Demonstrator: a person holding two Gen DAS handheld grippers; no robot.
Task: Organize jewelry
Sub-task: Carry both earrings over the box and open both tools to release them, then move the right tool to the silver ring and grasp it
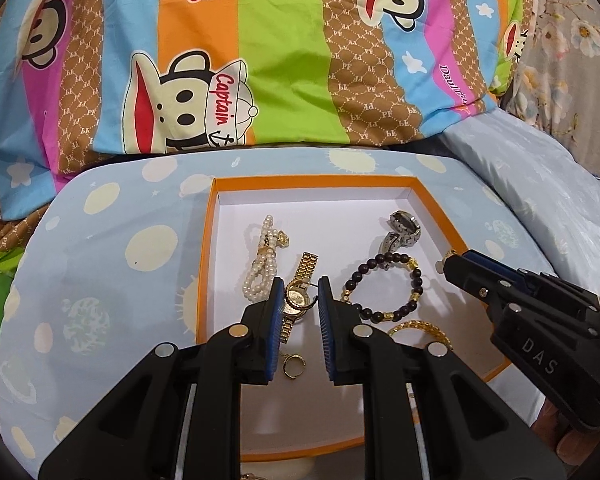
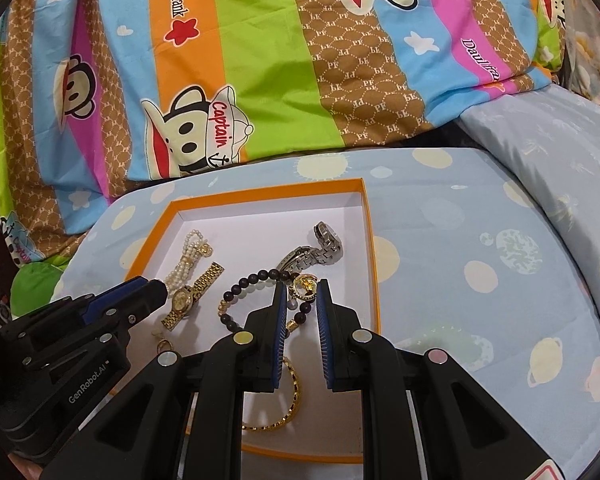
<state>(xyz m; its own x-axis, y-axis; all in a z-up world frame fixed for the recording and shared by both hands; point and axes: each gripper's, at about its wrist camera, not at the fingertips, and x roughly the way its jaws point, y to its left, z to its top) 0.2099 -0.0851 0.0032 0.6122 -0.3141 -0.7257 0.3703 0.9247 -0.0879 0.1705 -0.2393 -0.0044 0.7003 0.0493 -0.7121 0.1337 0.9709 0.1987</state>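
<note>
Orange-rimmed box [image 1: 206, 240] sits on blue planet-print desk [image 1: 100, 248], striped cartoon bedding [image 1: 280, 60] behind. Inside box: pearl bracelet [image 1: 260, 256], gold watch [image 1: 298, 300], silver watch [image 1: 400, 230], dark bead bracelet [image 1: 384, 288], gold chain bracelet [image 1: 420, 328], small gold ring [image 1: 292, 364]. Left gripper [image 1: 300, 292] hovers over gold watch, jaws narrowly parted, grasping nothing. Right gripper [image 2: 302, 294] likewise empty, narrow gap, above bead bracelet.

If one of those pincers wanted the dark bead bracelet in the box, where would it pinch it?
The bead bracelet lies flat as an open ring on the box floor. Probably best to come straight down and pinch across one strand of beads on its far-left arc, one finger inside the ring, one outside. That stretch lies clear; the gold bangle and silver watch crowd other sides.
</note>
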